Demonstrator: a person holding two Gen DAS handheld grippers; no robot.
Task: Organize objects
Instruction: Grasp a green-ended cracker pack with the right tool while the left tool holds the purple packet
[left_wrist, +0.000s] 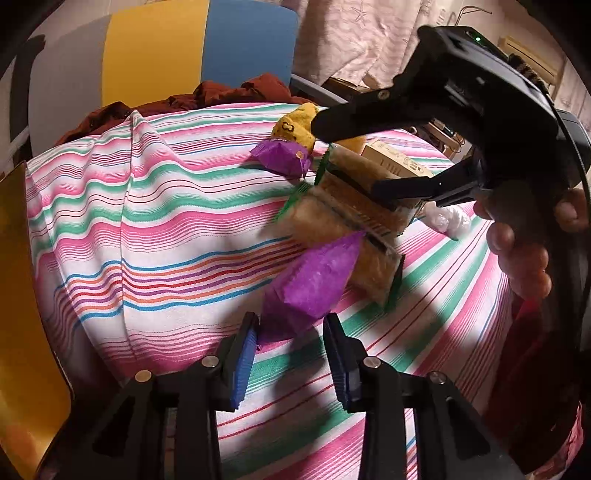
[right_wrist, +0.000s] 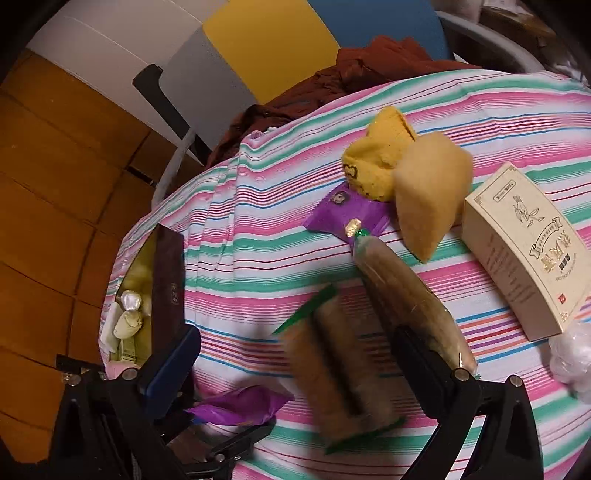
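Left tongs (left_wrist: 291, 343) spread wide, blue ribbed pads either side of a crinkly purple foil packet (left_wrist: 314, 280); pads not visibly pressing it, so released. Right tongs (right_wrist: 295, 354) also gaping, nothing gripped; black fingers hover over two clear cellophane biscuit packs (right_wrist: 332, 369) with green serrated ends, brownish bars inside, the nearer one blurred. Person's hand (left_wrist: 524, 254) wraps the right handle. All lies on a table under a smooth striped cloth (left_wrist: 166, 229), pink, green and white, creased towards the left edge. Second purple packet (right_wrist: 347, 218) flat near the table's far edge, touching a soft yellow knitted item (right_wrist: 376, 162) and a tan spongy wedge (right_wrist: 432, 192). Cream rectangular cardboard box (right_wrist: 524, 251) with printed label near the right edge; crumpled clear plastic (right_wrist: 569, 354) just beside it. Dark open box (right_wrist: 166, 277) holding small pale wrapped pieces at the left edge
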